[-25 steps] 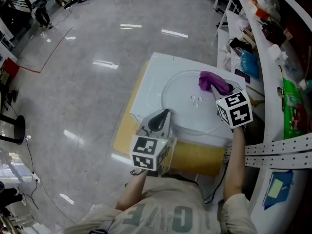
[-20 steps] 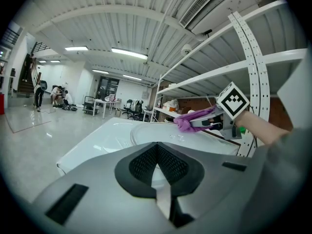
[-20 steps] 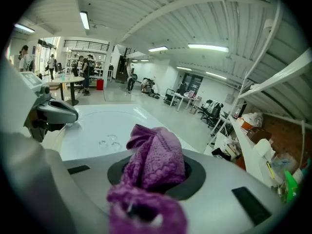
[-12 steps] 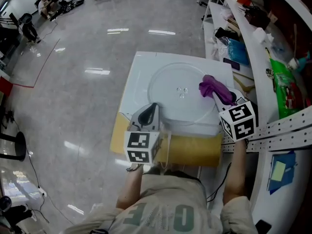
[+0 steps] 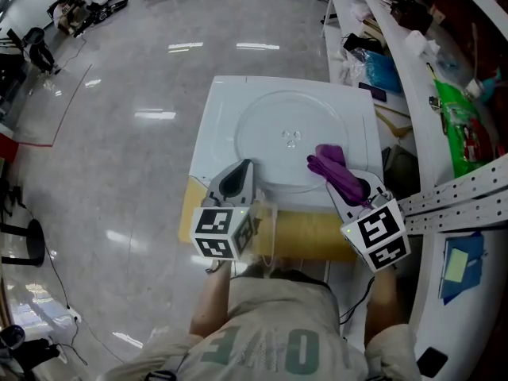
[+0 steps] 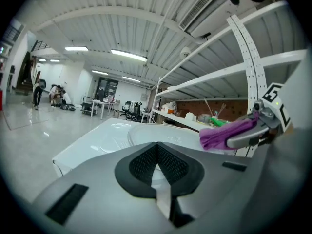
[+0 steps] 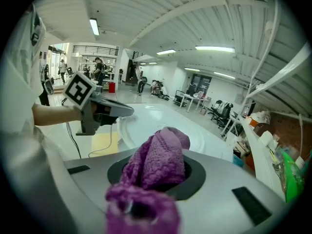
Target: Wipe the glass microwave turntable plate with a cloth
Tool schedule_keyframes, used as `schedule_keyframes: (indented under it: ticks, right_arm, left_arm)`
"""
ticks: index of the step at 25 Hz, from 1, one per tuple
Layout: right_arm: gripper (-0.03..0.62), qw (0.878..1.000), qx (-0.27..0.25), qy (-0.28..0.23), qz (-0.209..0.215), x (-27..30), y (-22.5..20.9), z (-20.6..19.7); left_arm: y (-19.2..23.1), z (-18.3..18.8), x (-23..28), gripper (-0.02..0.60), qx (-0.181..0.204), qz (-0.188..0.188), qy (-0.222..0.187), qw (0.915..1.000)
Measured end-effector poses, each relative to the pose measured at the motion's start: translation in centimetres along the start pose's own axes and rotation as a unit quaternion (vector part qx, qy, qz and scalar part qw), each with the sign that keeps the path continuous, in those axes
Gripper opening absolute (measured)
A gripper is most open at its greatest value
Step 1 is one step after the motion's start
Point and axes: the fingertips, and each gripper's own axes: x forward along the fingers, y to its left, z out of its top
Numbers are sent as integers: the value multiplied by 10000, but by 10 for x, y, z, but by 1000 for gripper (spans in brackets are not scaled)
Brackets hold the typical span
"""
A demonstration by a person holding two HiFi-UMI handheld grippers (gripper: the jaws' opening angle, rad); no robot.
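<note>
Jaws of the right gripper [image 5: 350,188] were clamped tight on the one purple cloth [image 5: 332,167]. The cloth bunched out ahead of them onto the near right part of the single glass turntable plate [image 5: 262,125]. Jaws of the left gripper [image 5: 236,182] were pressed together with nothing between them. They sat level with the right jaws and off to their left, at the plate's near left rim; whether they touched it could not be told. The plate lay flat ahead of both pairs of jaws on the one white desk [image 5: 217,121]. A second earlier the cloth had sat at the plate's far right rim. Since then the right jaws had drawn it back along the right side, while the left jaws had kept their place.
</note>
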Motion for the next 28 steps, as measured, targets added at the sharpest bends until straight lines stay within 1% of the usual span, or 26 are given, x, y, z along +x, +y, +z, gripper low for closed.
schedule_keyframes:
  ticks: [2,6,9,13,16,22,28]
  right_arm:
    - [58,9995,-119,-1,287,1,22,6]
    - [60,9949,-429,-68,906,8,62,22]
    - [60,9910,-635,-140,1172,20,79,36]
    - [59,9871,-906,-209,1305,41,81,55]
    - [58,9857,-1052,-158,1309,59,77,63]
    - [59,9845,-1205,-110,1272,93,59,84]
    - [59,9825,-1308,-87,1326,123,52,102]
  left_arm:
    - [1,0,-1,2,-215,-59,-39,9997]
    - [2,0,-2,2,-297,-78,-63,9995]
    - [4,-1,-2,2,-360,-121,-102,9992]
    - [3,0,-3,2,-471,-180,-154,9986]
    - [4,-1,-4,2,-539,-201,-174,9982]
    - [2,-1,-3,2,-511,-219,-221,9982]
    - [2,-1,-4,2,-503,-220,-236,9982]
